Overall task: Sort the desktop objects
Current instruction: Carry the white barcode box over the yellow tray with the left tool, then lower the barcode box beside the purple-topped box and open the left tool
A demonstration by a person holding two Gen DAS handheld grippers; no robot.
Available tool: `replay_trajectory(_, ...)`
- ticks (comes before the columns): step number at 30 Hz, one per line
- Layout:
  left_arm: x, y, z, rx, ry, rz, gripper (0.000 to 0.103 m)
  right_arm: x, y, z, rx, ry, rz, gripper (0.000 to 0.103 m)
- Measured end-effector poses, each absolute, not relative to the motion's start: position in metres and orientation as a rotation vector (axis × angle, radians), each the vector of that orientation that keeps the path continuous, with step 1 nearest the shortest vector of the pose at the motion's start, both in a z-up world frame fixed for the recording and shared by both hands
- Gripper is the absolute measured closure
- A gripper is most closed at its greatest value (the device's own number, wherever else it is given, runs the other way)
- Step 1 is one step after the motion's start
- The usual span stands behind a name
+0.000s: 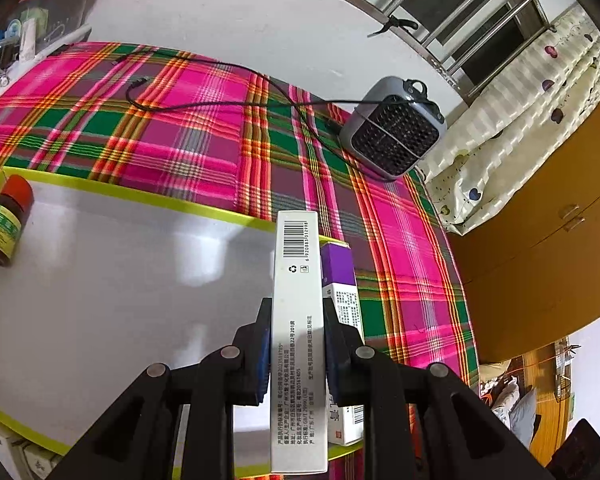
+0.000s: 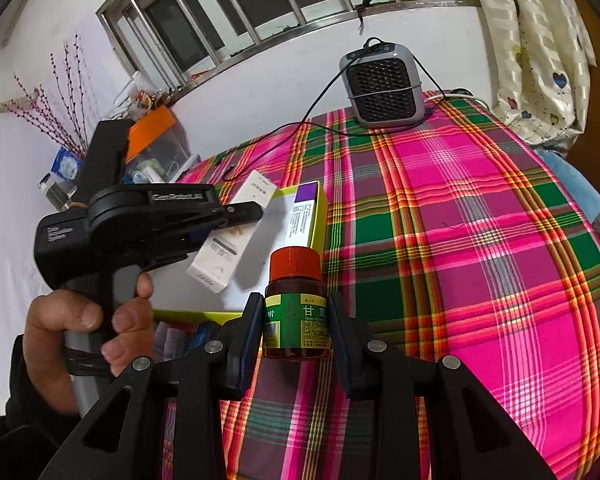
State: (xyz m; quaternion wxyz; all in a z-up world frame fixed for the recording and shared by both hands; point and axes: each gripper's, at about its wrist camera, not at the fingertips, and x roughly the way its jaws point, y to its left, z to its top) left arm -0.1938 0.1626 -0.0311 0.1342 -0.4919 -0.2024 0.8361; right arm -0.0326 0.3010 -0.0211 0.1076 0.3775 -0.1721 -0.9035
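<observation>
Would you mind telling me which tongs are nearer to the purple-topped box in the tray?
Left. The left tongs, clamping the white box, sit right beside the purple-topped box; the right tongs hold the bottle outside the tray.

Purple box (image 1: pixel 342 280), perhaps half hidden

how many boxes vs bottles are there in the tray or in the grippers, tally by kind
boxes: 2 (white box in the left gripper, purple box in the tray)
bottles: 1 (brown bottle between the fingers of the right gripper)
total: 3
</observation>
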Motion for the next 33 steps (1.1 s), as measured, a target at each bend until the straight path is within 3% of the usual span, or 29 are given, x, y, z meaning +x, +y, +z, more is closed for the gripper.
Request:
replay_trajectory(21, -0.204, 0.165, -0.047, -1.451, -0.708, 2.253, 0.078, -0.029, 0.3, -0.021, 1.122, -0.499, -2.664, 0.069)
replay_trajectory(33, -0.178, 0.136, -0.019, -1.382, -0.686, 2.266, 0.078, -0.029, 0.292, -0.016, 1.122, -0.481, -2.667, 0.069)
